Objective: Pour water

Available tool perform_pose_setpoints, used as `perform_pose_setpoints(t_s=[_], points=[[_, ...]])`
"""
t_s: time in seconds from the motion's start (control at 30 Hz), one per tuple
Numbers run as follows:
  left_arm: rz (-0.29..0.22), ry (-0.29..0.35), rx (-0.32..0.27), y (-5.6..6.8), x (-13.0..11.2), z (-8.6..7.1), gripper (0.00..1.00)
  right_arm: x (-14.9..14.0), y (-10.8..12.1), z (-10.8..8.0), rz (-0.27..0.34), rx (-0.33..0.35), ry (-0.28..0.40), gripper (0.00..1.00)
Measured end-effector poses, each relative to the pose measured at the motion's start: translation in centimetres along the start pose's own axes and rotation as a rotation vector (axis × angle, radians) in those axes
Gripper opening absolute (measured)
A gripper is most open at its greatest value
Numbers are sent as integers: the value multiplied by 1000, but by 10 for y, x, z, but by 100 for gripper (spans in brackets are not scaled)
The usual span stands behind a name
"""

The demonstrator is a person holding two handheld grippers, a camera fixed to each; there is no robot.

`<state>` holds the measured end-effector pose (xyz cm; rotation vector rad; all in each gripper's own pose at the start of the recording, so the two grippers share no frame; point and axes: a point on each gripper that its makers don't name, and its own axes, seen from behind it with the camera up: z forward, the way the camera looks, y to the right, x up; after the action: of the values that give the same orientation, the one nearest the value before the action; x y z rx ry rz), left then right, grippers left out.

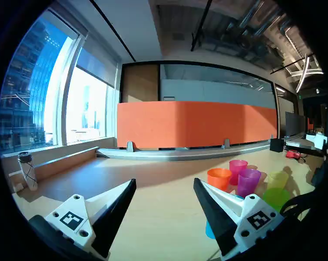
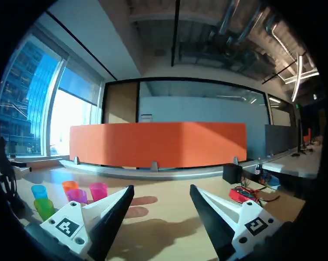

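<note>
In the left gripper view we start at the far left, where a bottle (image 1: pixel 27 169) with a dark cap stands upright on the ledge under the window (image 1: pixel 83 106); any label on it is too small for us to read. Next come the fingers of the left gripper (image 1: pixel 164 182), spread wide with nothing between them, each white base bearing a square black-and-white marker (image 1: pixel 72 219) rather than words. Right of them the cups stand close together on the pale wooden desk (image 1: pixel 164 217): a blue cup (image 1: pixel 209 230) half hidden behind the finger on that side, then an orange cup (image 1: pixel 219 178), a magenta cup (image 1: pixel 237 167), a purple cup (image 1: pixel 249 180), a green cup (image 1: pixel 276 198) and a yellow cup (image 1: pixel 278 178). In the right gripper view we find the blue cup (image 2: pixel 39 191), green cup (image 2: pixel 44 208), orange cup (image 2: pixel 70 186), purple cup (image 2: pixel 77 195) and magenta cup (image 2: pixel 98 190) at the left, near the left finger. The right gripper (image 2: pixel 160 189) also has its fingers parted and holds nothing. Further right a black box (image 2: pixel 232 173) and a red object (image 2: pixel 238 193) with cables lie on the desk (image 2: pixel 164 226). An orange partition (image 2: pixel 159 143) runs along the desk's far edge, sunlight falls across it, and above are bare pipes and strip lights.
</note>
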<state>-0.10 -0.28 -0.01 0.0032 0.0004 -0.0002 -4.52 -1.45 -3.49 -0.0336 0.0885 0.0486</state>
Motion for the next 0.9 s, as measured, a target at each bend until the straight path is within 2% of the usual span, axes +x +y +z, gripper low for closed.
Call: perform_pose_setpoints(t_s=[0.9], points=[[0,0,0,0,0,0,98,-37,13,9,-7,-21,-58,99]])
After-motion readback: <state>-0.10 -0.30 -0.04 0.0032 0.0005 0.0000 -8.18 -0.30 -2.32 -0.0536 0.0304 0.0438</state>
